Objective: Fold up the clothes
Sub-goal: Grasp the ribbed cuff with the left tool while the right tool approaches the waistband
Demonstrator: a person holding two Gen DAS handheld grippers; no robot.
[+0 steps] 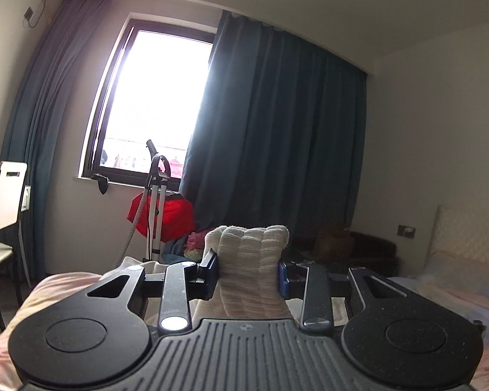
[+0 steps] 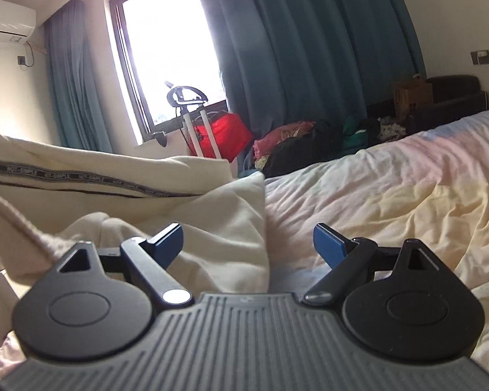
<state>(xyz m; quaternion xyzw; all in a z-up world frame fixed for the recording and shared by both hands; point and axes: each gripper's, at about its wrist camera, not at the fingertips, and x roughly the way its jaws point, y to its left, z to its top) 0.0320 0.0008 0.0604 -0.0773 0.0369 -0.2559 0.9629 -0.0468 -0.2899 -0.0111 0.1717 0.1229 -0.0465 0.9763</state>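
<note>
My left gripper (image 1: 248,272) squeezes a bunched ribbed cuff of the cream garment (image 1: 251,260), held up in the middle of the left picture. My right gripper (image 2: 247,244) is wide open with nothing in it, low in the right picture. There the cream garment (image 2: 120,176) lies at the left on the bed (image 2: 391,189).

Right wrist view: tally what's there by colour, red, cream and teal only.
Red: 1, the bag under the window.
Cream: 1, the garment with the lettered stripe.
Teal: 2, the left curtain and the right curtain.
Total: 4.
</note>
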